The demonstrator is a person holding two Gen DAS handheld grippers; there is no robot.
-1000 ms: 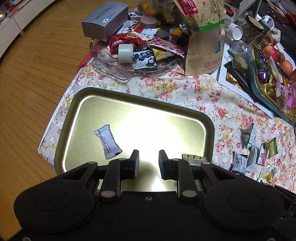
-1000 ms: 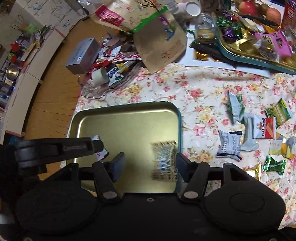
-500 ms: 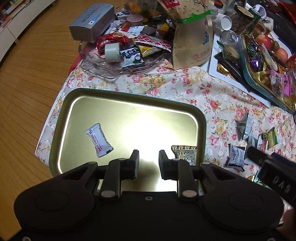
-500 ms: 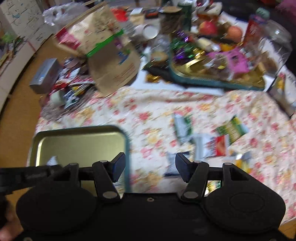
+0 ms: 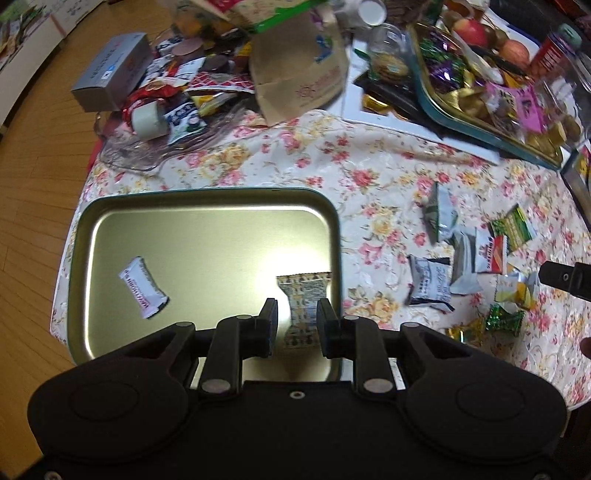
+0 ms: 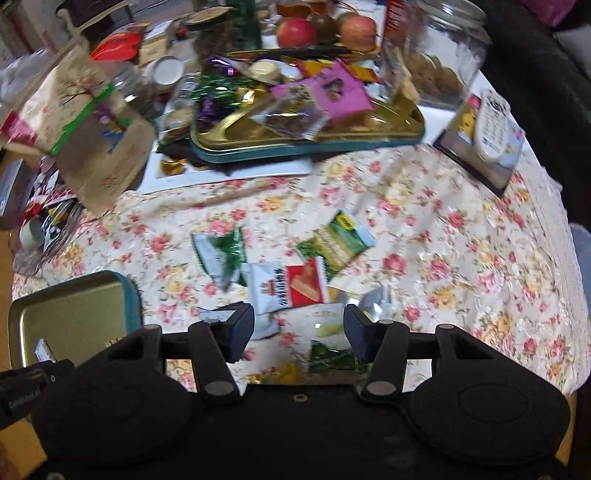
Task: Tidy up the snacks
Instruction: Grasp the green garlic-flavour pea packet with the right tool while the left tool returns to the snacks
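A gold tray with a teal rim (image 5: 207, 221) lies on the floral cloth; it also shows in the right wrist view (image 6: 74, 302). In it lie a white candy packet (image 5: 144, 288) and a patterned beige packet (image 5: 303, 295). My left gripper (image 5: 295, 325) hovers over the tray's near right part, jaws a small gap apart and empty. My right gripper (image 6: 299, 328) is open and empty above a loose pile of snacks: a white-and-red packet (image 6: 288, 288), a green packet (image 6: 336, 243), a silver-green packet (image 6: 221, 258) and a pale packet (image 6: 328, 321).
A second tray full of sweets (image 6: 306, 136) stands at the back with apples (image 6: 295, 31) and a glass jar (image 6: 436, 51). A brown paper bag (image 5: 299, 70), a grey box (image 5: 110, 72) and a glass dish of snacks (image 5: 166, 122) crowd the far left.
The patterned packet dropped from my right gripper into the tray. My right gripper then swung right to the loose snack pile. My left gripper drifted right over the tray.
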